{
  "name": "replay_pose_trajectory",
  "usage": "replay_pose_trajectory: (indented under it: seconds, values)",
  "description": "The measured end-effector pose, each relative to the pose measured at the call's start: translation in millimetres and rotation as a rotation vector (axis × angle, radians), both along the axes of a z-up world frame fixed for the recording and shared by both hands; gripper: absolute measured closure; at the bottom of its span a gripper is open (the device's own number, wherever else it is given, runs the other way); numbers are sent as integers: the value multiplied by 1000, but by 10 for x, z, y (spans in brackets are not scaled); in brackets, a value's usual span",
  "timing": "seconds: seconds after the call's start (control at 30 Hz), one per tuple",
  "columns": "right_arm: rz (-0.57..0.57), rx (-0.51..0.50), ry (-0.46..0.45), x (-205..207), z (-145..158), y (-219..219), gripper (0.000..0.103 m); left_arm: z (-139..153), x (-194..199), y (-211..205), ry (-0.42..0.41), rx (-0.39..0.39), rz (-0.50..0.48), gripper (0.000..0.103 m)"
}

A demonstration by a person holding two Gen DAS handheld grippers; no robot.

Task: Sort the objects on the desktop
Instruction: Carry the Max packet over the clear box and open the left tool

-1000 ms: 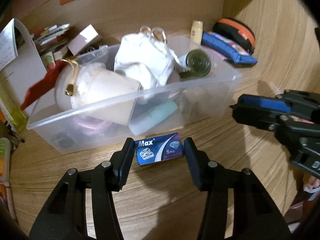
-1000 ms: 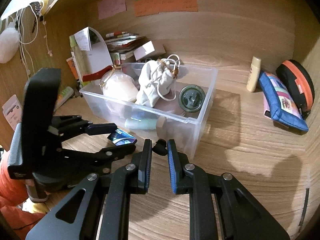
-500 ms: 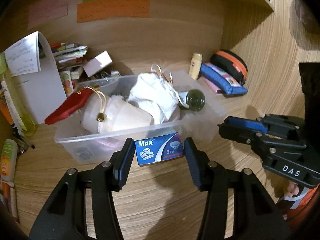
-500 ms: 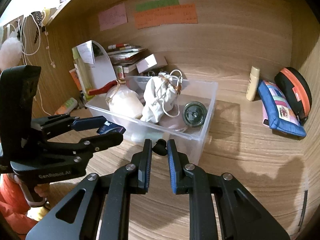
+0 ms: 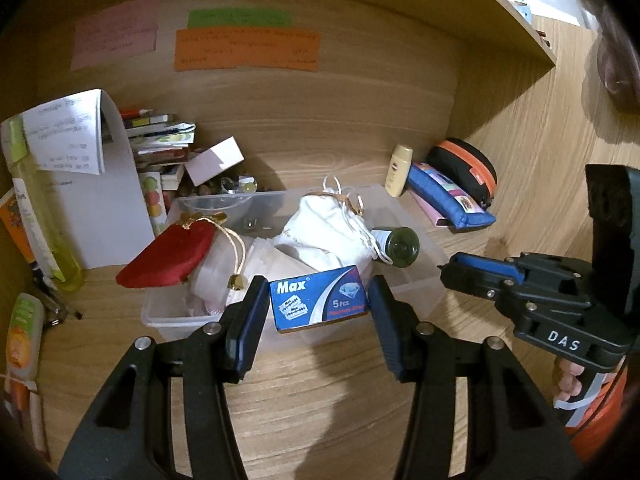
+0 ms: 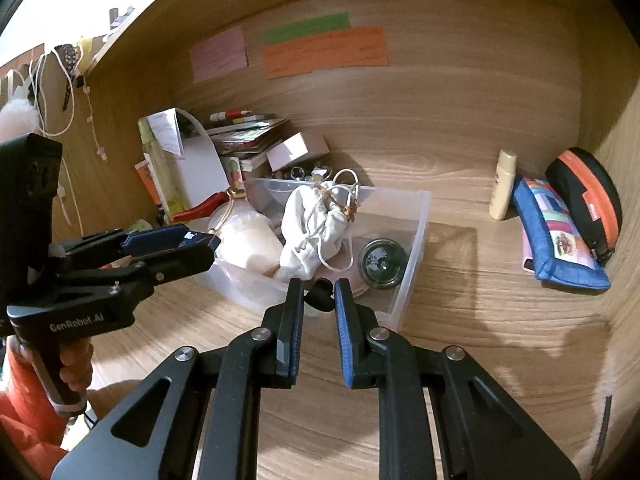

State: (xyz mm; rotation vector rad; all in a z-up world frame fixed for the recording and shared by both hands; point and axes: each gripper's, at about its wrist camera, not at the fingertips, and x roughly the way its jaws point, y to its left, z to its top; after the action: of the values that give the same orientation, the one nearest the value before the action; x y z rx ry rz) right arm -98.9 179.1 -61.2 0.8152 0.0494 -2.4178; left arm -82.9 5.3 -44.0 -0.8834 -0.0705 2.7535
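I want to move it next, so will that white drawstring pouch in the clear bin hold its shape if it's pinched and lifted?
Probably not: the white drawstring pouch looks soft and creased, so it should sag. Its loose cords may snag the dark jar beside it.

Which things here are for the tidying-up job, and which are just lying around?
For the job:
left gripper, shut on the blue Max box
clear plastic bin

Just lying about:
blue pouch
cream bottle
sticky notes
book stack
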Motion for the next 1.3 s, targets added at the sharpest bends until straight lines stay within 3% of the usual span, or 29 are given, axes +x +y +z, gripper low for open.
replay_pose_trajectory:
  seconds: [0.53,0.93,1.1,1.3]
  values:
    - [-32,33,-55,-351,-121,-82,89,-143,-417,-25,-45,2,-13,53]
    - [-49,68,-58,-481,-199,-142,89,-188,-551,119,-42,-44,-38,53]
    - [-53,70,-66,-494,-204,-131,89,-184,-537,147,-32,-60,-36,47]
    - [-52,70,-48,-454,-171,-135,81,-146,-497,123,-12,-67,-24,40]
